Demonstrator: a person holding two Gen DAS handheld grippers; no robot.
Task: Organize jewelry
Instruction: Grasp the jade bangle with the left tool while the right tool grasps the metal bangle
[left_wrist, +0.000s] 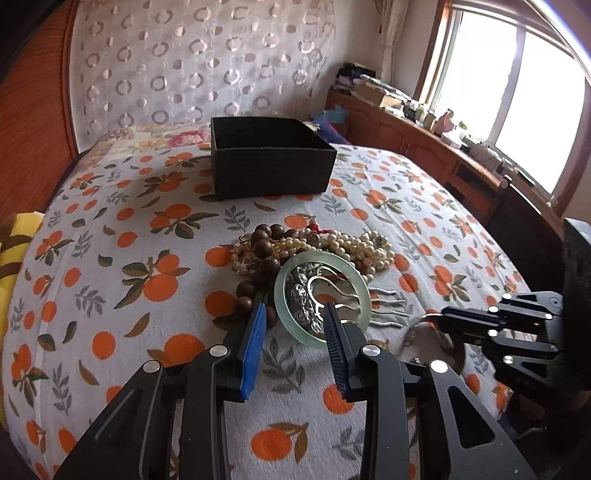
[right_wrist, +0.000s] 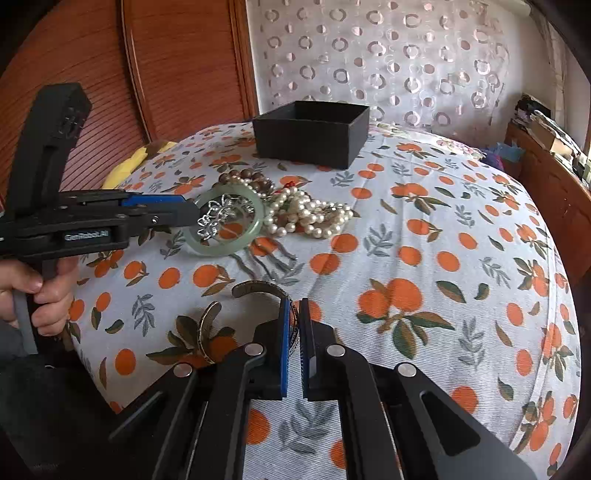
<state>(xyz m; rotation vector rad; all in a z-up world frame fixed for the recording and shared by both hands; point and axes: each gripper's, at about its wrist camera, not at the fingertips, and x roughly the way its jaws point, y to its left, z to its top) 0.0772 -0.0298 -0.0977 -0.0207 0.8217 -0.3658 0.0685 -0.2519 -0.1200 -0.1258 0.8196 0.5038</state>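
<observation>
Your jewelry sat in one heap on the orange-print bedspread (right_wrist: 424, 236), and the jade bangle (left_wrist: 321, 299) makes the handiest landmark. It lay flat at the near edge of the heap, with a silver filigree piece (right_wrist: 218, 218) resting inside its ring. Just behind the bangle, a tangle of pearl strands (left_wrist: 354, 245) touched its far rim, and dark wooden beads (left_wrist: 262, 254) curled along its left side, toward the wardrobe (right_wrist: 147, 74). A silver hair comb (left_wrist: 384, 306) stuck out from under the bangle's right side, its prongs lying on the cloth. Well beyond the bangle, past the pearls, the black box (left_wrist: 271, 162) stood open-topped on the bed.

You held the left gripper (left_wrist: 293, 308) low over the bangle's near rim with its jaws spread wide apart, one blue pad near the wooden beads and the other over the ring; whether either touched anything could not be told.

Nearer you than the bangle and apart from the heap, a metal cuff (right_wrist: 258, 286) lay on the bedspread. Your right gripper (right_wrist: 294, 306) had its jaws clamped on the cuff's band.
</observation>
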